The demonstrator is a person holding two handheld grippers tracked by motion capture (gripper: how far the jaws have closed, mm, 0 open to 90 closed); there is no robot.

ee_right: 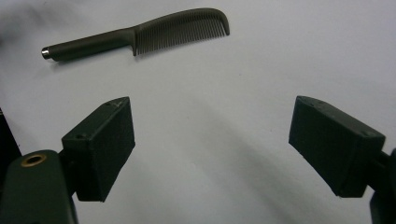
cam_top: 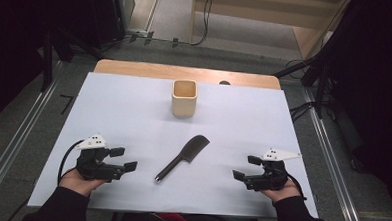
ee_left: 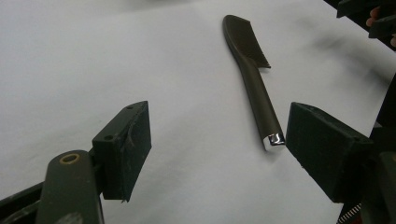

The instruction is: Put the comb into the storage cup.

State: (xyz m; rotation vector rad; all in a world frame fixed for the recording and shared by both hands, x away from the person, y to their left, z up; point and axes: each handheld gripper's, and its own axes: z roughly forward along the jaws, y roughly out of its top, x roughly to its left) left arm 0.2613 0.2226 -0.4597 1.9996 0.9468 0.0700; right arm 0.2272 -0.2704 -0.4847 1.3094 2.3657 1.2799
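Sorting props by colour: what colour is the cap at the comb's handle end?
Shiny silver, on the otherwise dark grey-brown comb; the cap shows best in the left gripper view.

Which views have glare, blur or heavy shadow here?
High view: table sheet evenly lit, surroundings nearly black. Left gripper view: bright glint on the comb handle's metal cap, near claw pads soft. Right gripper view: comb teeth resolve sharply, soft shadows streak the sheet, close pads slightly blurred.
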